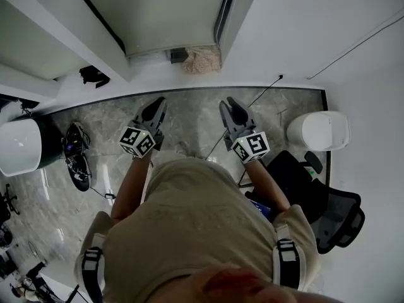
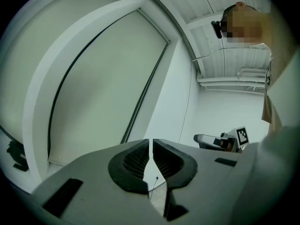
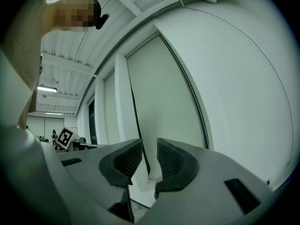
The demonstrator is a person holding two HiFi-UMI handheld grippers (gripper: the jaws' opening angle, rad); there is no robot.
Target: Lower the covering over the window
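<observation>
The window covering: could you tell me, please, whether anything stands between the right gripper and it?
Nothing visible does. The right gripper points at the window covering with its jaws apart and empty, and only open floor lies between them. A brownish patch lies at the window's foot, below the covering.

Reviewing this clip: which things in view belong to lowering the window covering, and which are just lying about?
Job in hand:
roller blind, hanging low over the window
left gripper, jaws nearly together, empty
right gripper, jaws slightly apart, empty

Lying about:
white bin
black office chair
floor cable
</observation>
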